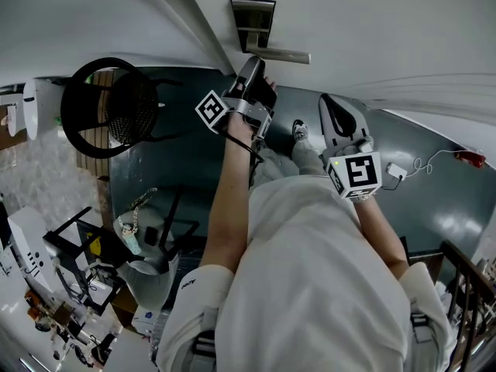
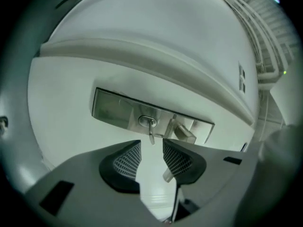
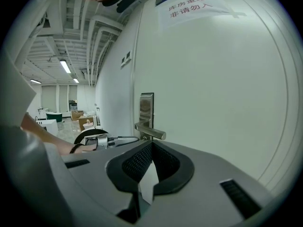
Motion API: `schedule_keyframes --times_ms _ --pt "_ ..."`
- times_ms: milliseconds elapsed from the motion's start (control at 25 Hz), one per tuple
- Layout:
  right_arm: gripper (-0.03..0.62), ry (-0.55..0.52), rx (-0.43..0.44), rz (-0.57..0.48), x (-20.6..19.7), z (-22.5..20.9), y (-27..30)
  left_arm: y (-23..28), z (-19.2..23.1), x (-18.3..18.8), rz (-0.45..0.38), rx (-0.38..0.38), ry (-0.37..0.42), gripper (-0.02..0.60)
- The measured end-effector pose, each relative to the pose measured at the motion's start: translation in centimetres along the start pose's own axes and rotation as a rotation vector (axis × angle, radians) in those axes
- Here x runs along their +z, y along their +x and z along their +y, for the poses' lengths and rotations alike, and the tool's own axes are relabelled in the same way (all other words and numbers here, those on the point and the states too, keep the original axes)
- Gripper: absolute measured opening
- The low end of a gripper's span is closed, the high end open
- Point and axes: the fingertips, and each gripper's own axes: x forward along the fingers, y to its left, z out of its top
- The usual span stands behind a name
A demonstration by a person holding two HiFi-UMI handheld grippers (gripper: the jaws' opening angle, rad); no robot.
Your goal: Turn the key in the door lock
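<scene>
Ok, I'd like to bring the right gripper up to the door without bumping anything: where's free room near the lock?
Free: the bare door face right of the lock plate, and above it up to the paper notice. Crowded: beside the lever, where the left gripper stands open at the key.

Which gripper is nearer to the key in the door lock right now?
Left. The left gripper sits right at the key, fingers open just short of it. The right gripper hangs back from the door, fingers shut.
</scene>
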Motion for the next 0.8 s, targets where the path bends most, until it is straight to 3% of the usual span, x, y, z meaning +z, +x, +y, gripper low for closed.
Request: schedule_keyframes --times_ms 200,320,400,560,680,800 --pt "-0.008 -0.013 0.017 -0.013 0.6 0.5 0.4 -1.7 2.4 -0.9 0.142 0.211 0.34 0.135" --pt "-0.008 -0.017 0.024 -0.017 0.9 0.6 0.9 -2.6 1.8 -1.1 0.171 0.241 0.42 0.135" --pt "-0.008 -0.016 0.026 -0.018 0.9 1.0 1.0 -3.4 1.6 -1.2 0.198 0.284 0.52 0.111" --pt "-0.008 -0.018 0.04 -0.022 0.9 1.7 1.6 -4.2 0.8 -2.0 0.316 0.381 0.872 0.011" --pt "-0.008 -0.013 0.046 -0.025 1.0 2.1 1.9 -3.9 -1.0 -2.6 0.366 0.39 1.08 0.008" --pt "-0.008 -0.013 0.047 -0.031 1.2 2.5 2.1 -3.8 -2.5 -2.6 0.359 0.416 1.278 0.008"
